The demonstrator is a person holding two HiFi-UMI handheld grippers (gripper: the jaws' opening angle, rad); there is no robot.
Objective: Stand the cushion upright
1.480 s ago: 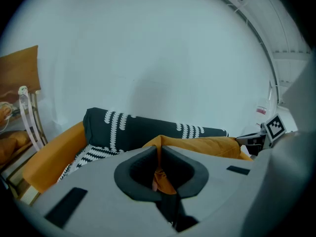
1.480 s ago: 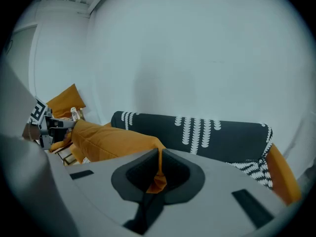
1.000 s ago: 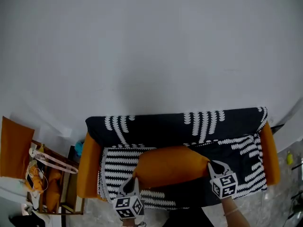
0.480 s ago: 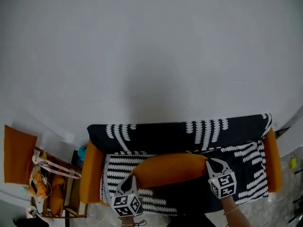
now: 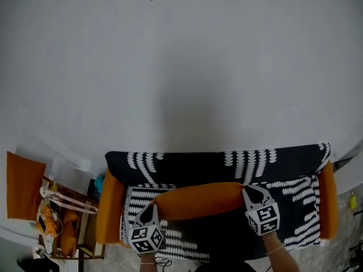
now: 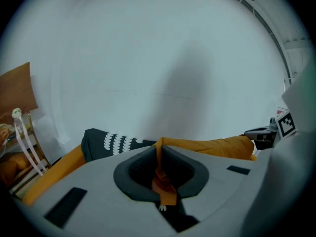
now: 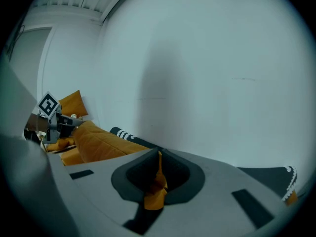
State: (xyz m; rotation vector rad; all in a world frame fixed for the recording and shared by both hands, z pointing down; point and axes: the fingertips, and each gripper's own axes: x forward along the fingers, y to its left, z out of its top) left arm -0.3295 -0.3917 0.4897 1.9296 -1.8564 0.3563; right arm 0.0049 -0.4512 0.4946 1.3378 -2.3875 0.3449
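Our left gripper (image 6: 159, 146) is clenched on a thin fold of orange cover at one corner of the cushion (image 5: 198, 200), and our right gripper (image 7: 159, 154) pinches the opposite corner likewise. The cushion stretches between them over the seat of the sofa (image 5: 109, 208), just before the backrest under its black patterned throw (image 5: 187, 162). With so little fabric in each bite, we judge a corner could slip free, so that end drops and the cushion flops flat; unequal lifting could twist it.
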